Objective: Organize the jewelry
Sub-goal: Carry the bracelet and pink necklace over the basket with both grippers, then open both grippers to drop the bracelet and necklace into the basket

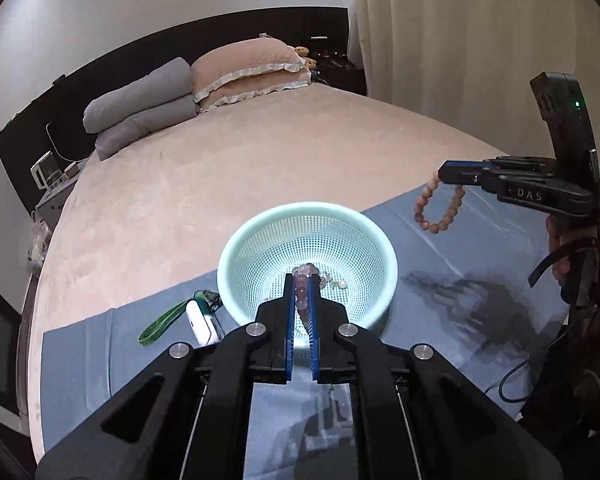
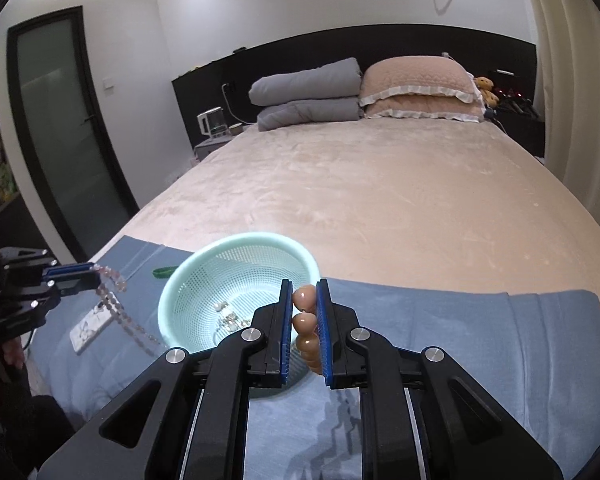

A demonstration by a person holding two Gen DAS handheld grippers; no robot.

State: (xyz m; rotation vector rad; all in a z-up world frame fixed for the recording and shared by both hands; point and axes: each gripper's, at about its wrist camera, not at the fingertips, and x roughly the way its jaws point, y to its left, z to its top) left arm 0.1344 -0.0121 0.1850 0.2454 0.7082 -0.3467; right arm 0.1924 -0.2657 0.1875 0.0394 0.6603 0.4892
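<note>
Two strings of beads hang in the air above a bed as a jewelry sort nears its drop. The left tongs are pressed on a pale pink bead bracelet, its loop trailing down over the near rim of a mint mesh basket that sits on a blue cloth. The right tongs pinch a tan wooden bead bracelet, which dangles clear of the basket — off to its right side, over bare cloth.

The risks look plain. Released where it hangs, the wooden bracelet would likely land on the cloth, not in the basket; it needs carrying over the rim first. The pink strand seems to drape partly outside the rim, so an early release could let it slide down the outer wall. The basket appears light, and a tong tip catching its edge could tip it and spill the small pearl-like pieces already lying in the bottom. With both tools heading for one opening, a collision is also possible. A white device with a green strap lies on the cloth just beside the basket — something a trailing strand might snag.
</note>
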